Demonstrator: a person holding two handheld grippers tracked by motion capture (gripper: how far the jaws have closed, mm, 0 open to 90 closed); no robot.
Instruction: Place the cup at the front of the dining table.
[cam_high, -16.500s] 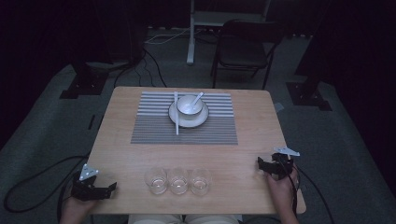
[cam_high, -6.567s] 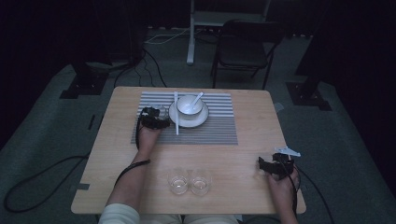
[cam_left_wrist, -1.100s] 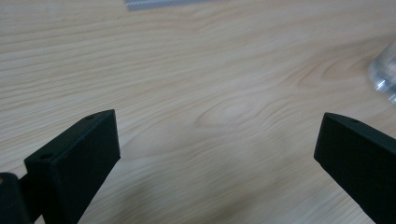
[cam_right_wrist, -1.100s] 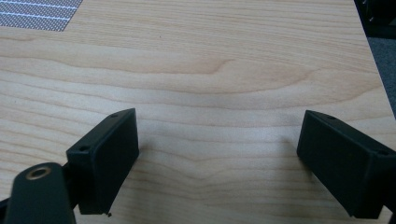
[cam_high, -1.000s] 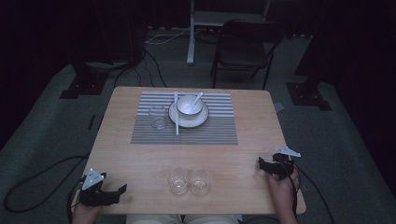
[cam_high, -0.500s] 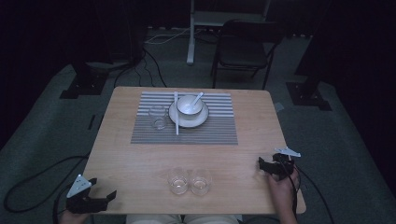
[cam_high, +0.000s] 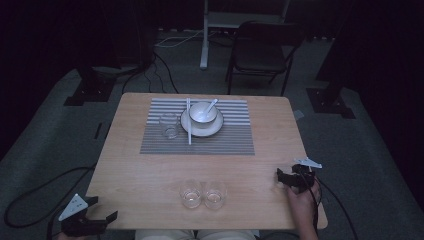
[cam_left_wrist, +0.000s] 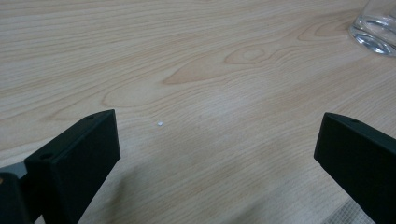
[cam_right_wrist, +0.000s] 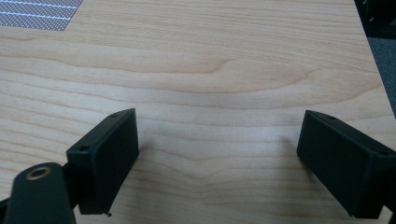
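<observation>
Two clear glasses (cam_high: 191, 194) (cam_high: 215, 195) stand side by side near the table's front edge. A third glass (cam_high: 170, 125) stands on the striped placemat (cam_high: 230, 142), just left of a white plate (cam_high: 200, 131) that carries a bowl (cam_high: 202, 112) with a spoon. A pair of white chopsticks (cam_high: 188, 120) lies across the plate's left rim. My left gripper (cam_high: 102, 220) (cam_left_wrist: 217, 154) is open and holds nothing, low at the table's front-left corner; a glass (cam_left_wrist: 376, 28) shows ahead of it. My right gripper (cam_high: 281, 179) (cam_right_wrist: 219, 163) rests open on bare wood at the front right.
The wooden table (cam_high: 150, 170) has its right edge (cam_right_wrist: 373, 60) close to my right gripper. A corner of the placemat (cam_right_wrist: 37, 14) lies far ahead of that gripper. A dark chair (cam_high: 262, 50) and stands with cables on the floor sit beyond the table.
Earlier my left gripper carried one of three front glasses to the placemat. Over the last second it has drawn back to the front-left corner. The right gripper has not moved.
</observation>
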